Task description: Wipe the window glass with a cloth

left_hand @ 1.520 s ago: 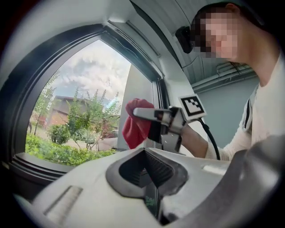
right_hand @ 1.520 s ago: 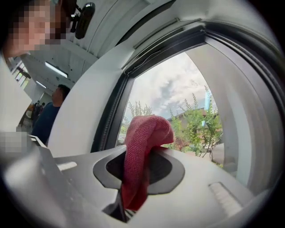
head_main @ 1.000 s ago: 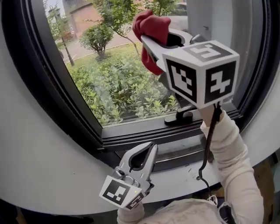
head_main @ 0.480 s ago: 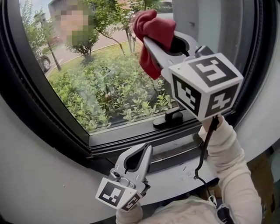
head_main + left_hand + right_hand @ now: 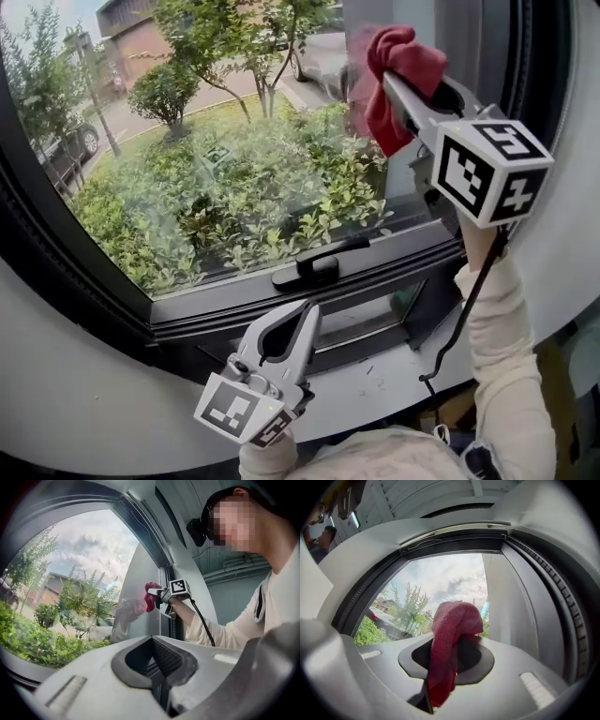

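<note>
A red cloth (image 5: 401, 73) is bunched at the tip of my right gripper (image 5: 392, 86), which is shut on it. The cloth presses against the window glass (image 5: 206, 159) at its upper right, close to the dark right frame. In the right gripper view the cloth (image 5: 449, 644) drapes over the jaws in front of the glass (image 5: 440, 583). My left gripper (image 5: 307, 314) hangs low by the sill, shut and holding nothing. In the left gripper view the left gripper (image 5: 153, 640) points up toward the right gripper (image 5: 159, 594) and the cloth (image 5: 150, 600).
A black window handle (image 5: 314, 267) lies along the lower frame. A dark frame (image 5: 75, 281) rings the glass, with a grey sill (image 5: 375, 375) below. A cable (image 5: 459, 319) hangs from the right gripper. Bushes, trees and parked cars show outside.
The right gripper has carried the cloth rightwards across the glass to the right frame. The view has swung, so the handle now sits further left. The left gripper has barely moved.
</note>
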Motion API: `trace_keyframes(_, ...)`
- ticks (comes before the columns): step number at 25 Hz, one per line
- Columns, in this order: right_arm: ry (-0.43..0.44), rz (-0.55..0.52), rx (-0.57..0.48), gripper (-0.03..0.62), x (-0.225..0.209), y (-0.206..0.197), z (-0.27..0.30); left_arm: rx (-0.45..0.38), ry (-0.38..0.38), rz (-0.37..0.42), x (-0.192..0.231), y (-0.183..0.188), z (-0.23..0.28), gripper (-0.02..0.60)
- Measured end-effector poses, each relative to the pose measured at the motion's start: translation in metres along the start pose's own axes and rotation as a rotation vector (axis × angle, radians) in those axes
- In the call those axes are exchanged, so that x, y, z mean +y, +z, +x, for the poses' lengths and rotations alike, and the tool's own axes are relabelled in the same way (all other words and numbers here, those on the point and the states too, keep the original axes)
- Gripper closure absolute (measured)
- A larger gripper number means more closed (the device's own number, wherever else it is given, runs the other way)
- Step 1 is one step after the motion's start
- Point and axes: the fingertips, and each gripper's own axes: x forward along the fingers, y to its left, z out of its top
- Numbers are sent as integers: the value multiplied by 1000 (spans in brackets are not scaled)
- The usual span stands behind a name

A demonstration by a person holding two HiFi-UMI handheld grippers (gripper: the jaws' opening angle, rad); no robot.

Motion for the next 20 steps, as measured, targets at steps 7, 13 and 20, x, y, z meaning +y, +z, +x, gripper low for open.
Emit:
trace_keyframes(7, -57, 9, 0, 488, -54, -5, -16, 6, -8, 2, -18, -3, 27, 581)
trace_keyframes(13, -47, 15, -25, 488, -48, -33, -25, 15, 1, 10, -19, -9, 35, 581)
trace_keyframes(20, -36, 76, -22, 488, -40, -78, -41, 48, 12, 16, -18, -13, 32, 581)
